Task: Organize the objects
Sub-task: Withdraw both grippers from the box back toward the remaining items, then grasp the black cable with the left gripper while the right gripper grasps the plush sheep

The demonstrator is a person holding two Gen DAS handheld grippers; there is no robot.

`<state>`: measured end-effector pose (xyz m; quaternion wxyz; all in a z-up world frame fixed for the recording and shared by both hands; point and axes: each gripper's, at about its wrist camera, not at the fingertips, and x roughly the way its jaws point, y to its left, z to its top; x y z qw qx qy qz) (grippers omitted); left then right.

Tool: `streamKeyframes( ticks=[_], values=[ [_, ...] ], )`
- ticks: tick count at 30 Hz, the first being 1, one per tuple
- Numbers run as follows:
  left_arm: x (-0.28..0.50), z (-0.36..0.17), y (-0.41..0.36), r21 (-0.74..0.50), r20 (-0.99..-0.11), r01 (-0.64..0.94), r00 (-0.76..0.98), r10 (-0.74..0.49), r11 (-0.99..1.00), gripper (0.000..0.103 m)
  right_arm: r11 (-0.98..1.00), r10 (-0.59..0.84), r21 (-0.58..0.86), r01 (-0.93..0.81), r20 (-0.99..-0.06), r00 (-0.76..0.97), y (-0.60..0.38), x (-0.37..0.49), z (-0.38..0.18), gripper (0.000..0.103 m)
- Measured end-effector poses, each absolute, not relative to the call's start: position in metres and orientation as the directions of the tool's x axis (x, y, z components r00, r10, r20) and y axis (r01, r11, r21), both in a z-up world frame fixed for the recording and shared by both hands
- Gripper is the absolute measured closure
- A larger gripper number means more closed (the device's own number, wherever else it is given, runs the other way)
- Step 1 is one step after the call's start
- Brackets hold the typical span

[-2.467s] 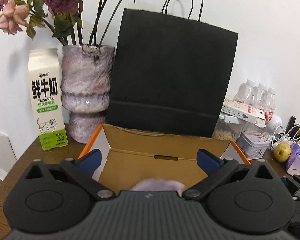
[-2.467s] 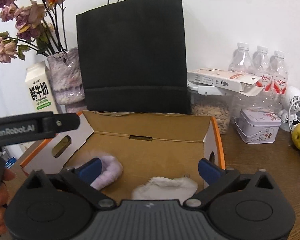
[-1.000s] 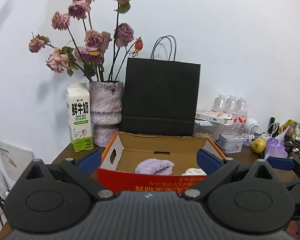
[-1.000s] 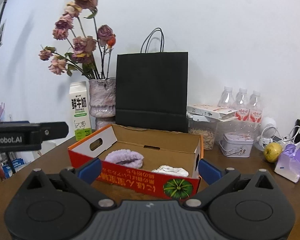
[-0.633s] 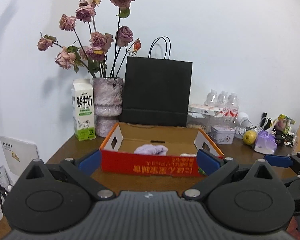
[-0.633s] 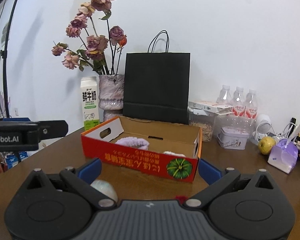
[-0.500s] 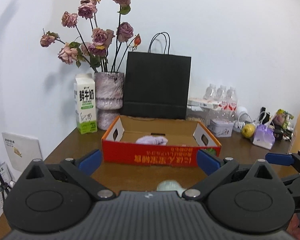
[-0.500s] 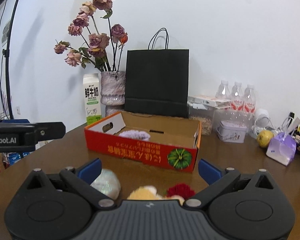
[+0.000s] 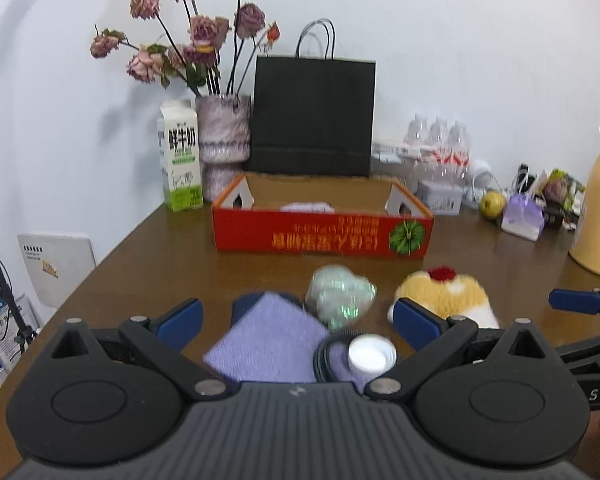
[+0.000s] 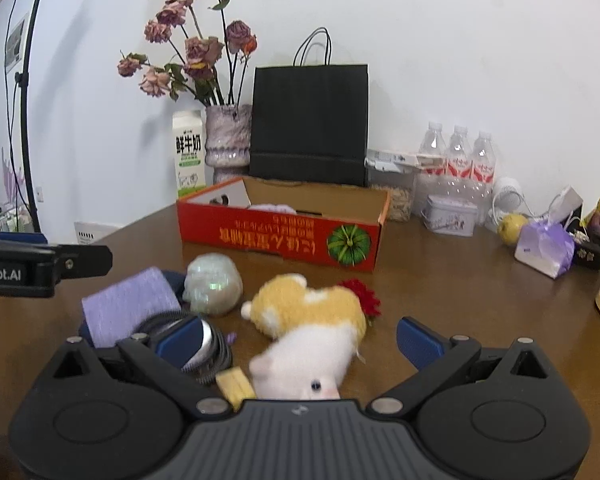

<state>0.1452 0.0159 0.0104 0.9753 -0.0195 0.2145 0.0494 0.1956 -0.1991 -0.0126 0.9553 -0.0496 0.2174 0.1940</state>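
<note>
Left claw: jaws spread wide, holding nothing, level above the bench's near edge. Right claw: jaws likewise spread, empty, positioned beside the left claw toward the bench's right side.

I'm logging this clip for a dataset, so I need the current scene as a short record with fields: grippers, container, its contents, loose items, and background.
left gripper: open, empty, above the purple cloth
right gripper: open, empty, above the plush toy
container: red cardboard box, open top, print upside down
contents: a pale purple fluffy item shows above the rim
loose items on table: purple cloth, plush toy, iridescent pouch, black cord coil
background: milk carton, vase of dried roses, black paper bag
</note>
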Motion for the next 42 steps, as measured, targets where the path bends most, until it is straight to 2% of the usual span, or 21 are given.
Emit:
streamKeyframes(
  ticks=[9, 13, 19, 22, 26, 42],
  values=[
    [0.144, -0.008, 0.002, 0.008, -0.486, -0.055, 0.872, 0.052, 0.998, 0.0, 0.932, 0.32, -0.008, -0.363, -0.453, 0.832, -0.212, 0.195, -0.031, 0.0],
    [0.158, -0.016, -0.006, 0.024, -0.547, -0.016, 0.837, 0.027, 1.0, 0.0, 0.943, 0.304, 0.011, -0.333, -0.439, 0.845, -0.221, 0.202, -0.037, 0.0],
    [0.188, -0.033, -0.026, 0.116, -0.64, 0.067, 0.768, 0.023, 0.991, 0.0, 0.939, 0.337, 0.067, -0.338, -0.379, 0.862, -0.231, 0.204, -0.039, 0.0],
    [0.203, -0.04, -0.032, 0.159, -0.67, 0.094, 0.741, 0.037, 0.983, 0.0, 0.94, 0.341, 0.112, -0.324, -0.382, 0.859, -0.238, 0.209, -0.039, 0.0],
    [0.219, -0.044, -0.036, 0.205, -0.676, 0.11, 0.734, 0.059, 0.972, 0.0, 0.937, 0.349, 0.159, -0.311, -0.383, 0.855, -0.247, 0.212, -0.041, 0.0],
    [0.23, -0.047, -0.04, 0.26, -0.697, 0.177, 0.714, 0.058, 0.949, 0.0, 0.93, 0.366, 0.198, -0.311, -0.386, 0.847, -0.252, 0.215, -0.043, 0.0]
  ],
)
